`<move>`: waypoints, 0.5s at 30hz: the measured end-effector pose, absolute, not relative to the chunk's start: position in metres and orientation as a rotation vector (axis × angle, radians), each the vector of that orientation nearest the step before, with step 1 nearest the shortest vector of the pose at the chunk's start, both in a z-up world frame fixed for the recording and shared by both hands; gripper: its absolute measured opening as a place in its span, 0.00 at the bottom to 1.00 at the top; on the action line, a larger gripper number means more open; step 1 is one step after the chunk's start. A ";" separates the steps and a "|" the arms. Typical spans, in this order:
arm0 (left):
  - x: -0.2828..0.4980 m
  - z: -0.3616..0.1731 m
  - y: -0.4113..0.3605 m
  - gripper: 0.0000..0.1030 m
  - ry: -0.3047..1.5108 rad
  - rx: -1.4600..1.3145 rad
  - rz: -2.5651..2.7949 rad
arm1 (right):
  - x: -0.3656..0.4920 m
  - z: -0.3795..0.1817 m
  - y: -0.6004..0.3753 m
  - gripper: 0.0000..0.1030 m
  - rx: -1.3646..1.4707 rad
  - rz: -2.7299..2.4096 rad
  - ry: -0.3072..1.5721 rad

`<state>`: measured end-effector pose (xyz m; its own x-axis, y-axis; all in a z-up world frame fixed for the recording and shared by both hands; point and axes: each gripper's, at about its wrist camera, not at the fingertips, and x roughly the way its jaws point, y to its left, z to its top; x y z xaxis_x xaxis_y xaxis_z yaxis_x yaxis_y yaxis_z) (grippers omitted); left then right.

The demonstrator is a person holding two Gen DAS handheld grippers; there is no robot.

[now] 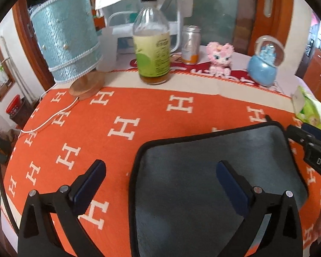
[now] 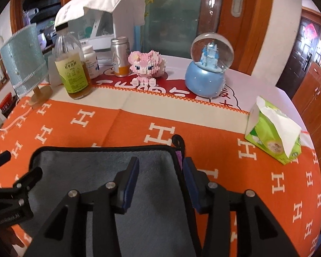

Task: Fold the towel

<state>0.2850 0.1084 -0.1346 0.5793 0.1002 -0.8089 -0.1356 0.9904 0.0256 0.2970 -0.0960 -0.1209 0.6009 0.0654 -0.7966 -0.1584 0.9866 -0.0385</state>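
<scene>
Grey towel (image 1: 214, 171) flat on the orange cloth (image 1: 109, 111), lower right of the left wrist frame.

The left gripper (image 1: 160, 182) gapes wide, 1 finger over the towel's left edge (holding nothing); the right gripper (image 2: 160, 182) stands narrower, straddling the towel's right hem at lower center.

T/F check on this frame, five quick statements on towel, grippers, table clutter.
1. The towel is grey with black edging. True.
2. The left gripper is shut. False: its jaws stand wide apart, straddling the towel's left edge.
3. The right gripper straddles the towel's right edge, jaws apart. True.
4. The snow globe lies on the towel. False: it stands behind, apart from it.
5. The tissue pack sits right of the towel. True.
</scene>
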 end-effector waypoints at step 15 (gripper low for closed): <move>0.232 -0.083 0.064 0.99 0.926 -0.056 0.003 | 0.236 -0.077 -0.123 0.57 -0.015 0.075 0.901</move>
<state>0.2317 0.0642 -0.0827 0.6014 -0.0214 -0.7987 -0.0271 0.9985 -0.0471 0.2360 -0.1231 -0.0767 0.6185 0.0590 -0.7836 -0.0713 0.9973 0.0188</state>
